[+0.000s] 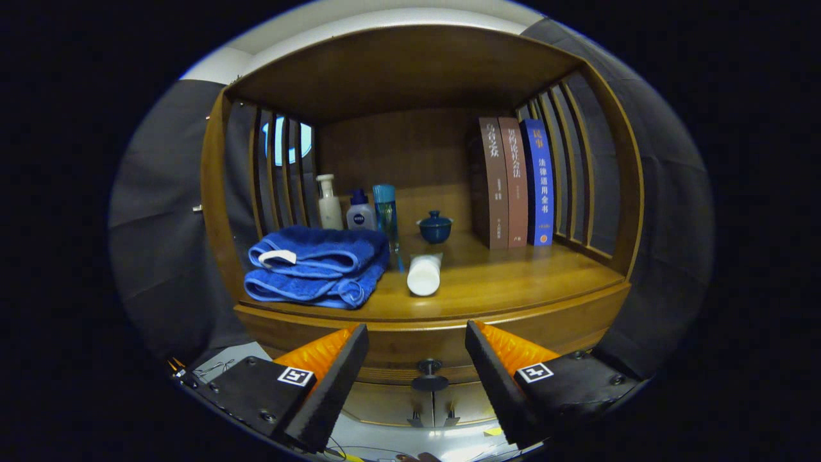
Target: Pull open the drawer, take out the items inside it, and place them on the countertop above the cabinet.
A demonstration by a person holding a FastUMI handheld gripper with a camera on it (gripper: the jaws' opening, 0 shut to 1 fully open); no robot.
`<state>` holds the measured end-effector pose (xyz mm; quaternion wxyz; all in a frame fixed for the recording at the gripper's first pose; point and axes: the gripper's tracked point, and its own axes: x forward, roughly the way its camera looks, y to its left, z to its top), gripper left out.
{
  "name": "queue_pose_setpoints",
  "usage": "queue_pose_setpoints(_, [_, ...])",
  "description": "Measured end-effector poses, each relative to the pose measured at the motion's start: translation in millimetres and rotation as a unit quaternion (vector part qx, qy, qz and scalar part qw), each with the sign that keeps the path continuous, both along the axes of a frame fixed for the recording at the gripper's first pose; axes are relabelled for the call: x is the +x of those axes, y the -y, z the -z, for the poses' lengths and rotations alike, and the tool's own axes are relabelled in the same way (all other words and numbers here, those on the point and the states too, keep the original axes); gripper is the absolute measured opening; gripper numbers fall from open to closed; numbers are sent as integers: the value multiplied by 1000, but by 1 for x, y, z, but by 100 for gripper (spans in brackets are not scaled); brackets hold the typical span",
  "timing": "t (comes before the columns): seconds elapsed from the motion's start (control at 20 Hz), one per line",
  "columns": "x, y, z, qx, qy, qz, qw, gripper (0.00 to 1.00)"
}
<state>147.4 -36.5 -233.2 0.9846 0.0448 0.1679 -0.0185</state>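
Gripper (417, 337): fingers spread wide, nothing between the pads, touching nothing. Held level, facing the front of the wooden cabinet (218, 192).

Between the fingers and just beyond them: drawer knob (429, 373), dark, round, on the drawer front (391, 401). Drawer is closed; its contents cannot be seen. Knob sits roughly midway between the two fingers, not in contact with either.

Directly above the drawer: countertop (513, 282), a polished wood shelf surface with a curved front edge, enclosed by slatted side walls and a solid back panel.

On the countertop, nearest to farthest:
- White tube (424, 274) lying on its side near the front edge, cap end toward the camera.
- Folded blue towel (317, 266), left of the tube, stacked in layers, near the left slats.
- Behind the towel: white pump bottle (330, 203), small white bottle with blue cap (360, 211), and tall clear blue bottle (385, 212), all upright in a row.
- Small blue lidded cup (435, 227), right of the bottles, standing alone mid-shelf.
- Three books (516, 183) upright at the back right, spines out, leaning against the right slats; two brown, one blue.
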Motion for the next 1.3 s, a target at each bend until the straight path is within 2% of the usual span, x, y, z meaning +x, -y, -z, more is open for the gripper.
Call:
queue_pose_setpoints(0.3, [-27,3,-99,-12,73,8,997,99])
queue_pose_setpoints(0.6, [-78,-5,-183,-28,121,-1,992,99])
queue_pose_setpoints(0.9, [-119,-14,-217,-22,129,-14,991,98])
queue_pose_setpoints(1.3, [-139,-17,-217,-17,109,-27,993,98])
